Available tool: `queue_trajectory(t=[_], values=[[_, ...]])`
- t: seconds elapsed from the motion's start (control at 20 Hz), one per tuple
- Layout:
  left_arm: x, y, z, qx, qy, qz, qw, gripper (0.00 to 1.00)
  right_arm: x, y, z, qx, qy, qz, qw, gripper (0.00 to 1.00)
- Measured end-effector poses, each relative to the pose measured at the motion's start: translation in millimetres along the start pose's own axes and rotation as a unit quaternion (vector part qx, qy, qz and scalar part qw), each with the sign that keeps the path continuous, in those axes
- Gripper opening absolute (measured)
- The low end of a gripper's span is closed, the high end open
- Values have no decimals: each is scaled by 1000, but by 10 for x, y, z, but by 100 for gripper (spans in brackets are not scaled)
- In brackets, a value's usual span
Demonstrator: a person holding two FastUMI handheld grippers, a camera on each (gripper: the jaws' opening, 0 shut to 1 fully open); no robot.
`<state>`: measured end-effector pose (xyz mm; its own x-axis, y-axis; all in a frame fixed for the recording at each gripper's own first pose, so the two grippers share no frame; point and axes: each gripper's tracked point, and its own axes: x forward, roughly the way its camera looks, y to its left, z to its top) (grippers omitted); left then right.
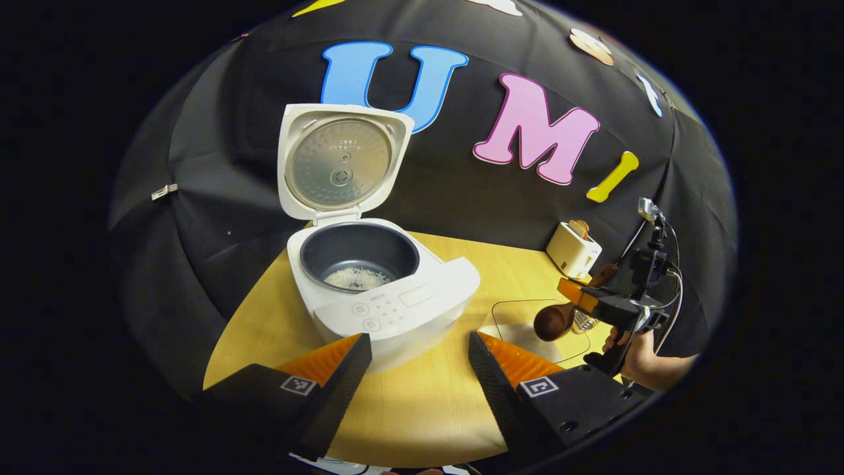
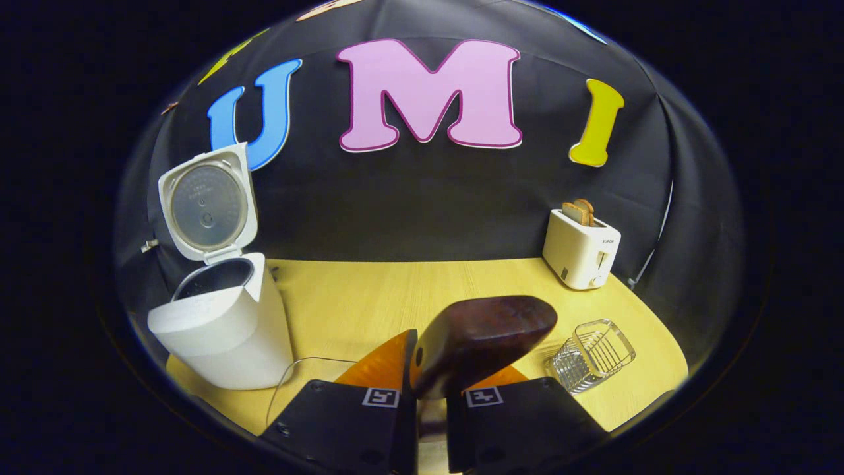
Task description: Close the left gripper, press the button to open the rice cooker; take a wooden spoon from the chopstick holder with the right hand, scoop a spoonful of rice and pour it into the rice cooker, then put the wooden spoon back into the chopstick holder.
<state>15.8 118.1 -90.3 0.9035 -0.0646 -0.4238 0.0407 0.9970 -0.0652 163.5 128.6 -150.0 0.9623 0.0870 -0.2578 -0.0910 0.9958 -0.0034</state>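
My left gripper (image 1: 420, 369) has its 2 fingers spread wide, nothing between them. My right gripper (image 2: 432, 389) is clamped tight, and a hand (image 1: 636, 359) grips its handle.

A pale wooden bench (image 1: 422, 409) carries everything here. In the left gripper view, the white rice cooker (image 1: 389, 297) stands on it straight ahead of the jaws, lid raised, with a little rice in its dark pot. Ahead of the right-hand jaw lies a clear glass tray (image 1: 527, 330). Farther off to the right, at the back edge, sits a white toaster (image 1: 572, 251).

In the right gripper view, the cooker stands far left of the jaws, the toaster far right at the back, and a wire chopstick holder (image 2: 590, 356) sits just right of them on the bench.
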Motion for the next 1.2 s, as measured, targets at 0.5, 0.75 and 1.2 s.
queue_trajectory(t=[0.5, 0.75, 1.2], values=[[-39, 97, 35, -24, -10, 11, 1000, 96, -39, 576, -453, 91, 75, 49, 992, 22], [-108, 124, 38, -33, -21, 22, 999, 96, -147, 775, -528, 186, 118, 66, 973, 22], [-189, 122, 68, -41, -29, 31, 998, 96, -260, 732, -580, 294, 156, 79, 940, 22]])
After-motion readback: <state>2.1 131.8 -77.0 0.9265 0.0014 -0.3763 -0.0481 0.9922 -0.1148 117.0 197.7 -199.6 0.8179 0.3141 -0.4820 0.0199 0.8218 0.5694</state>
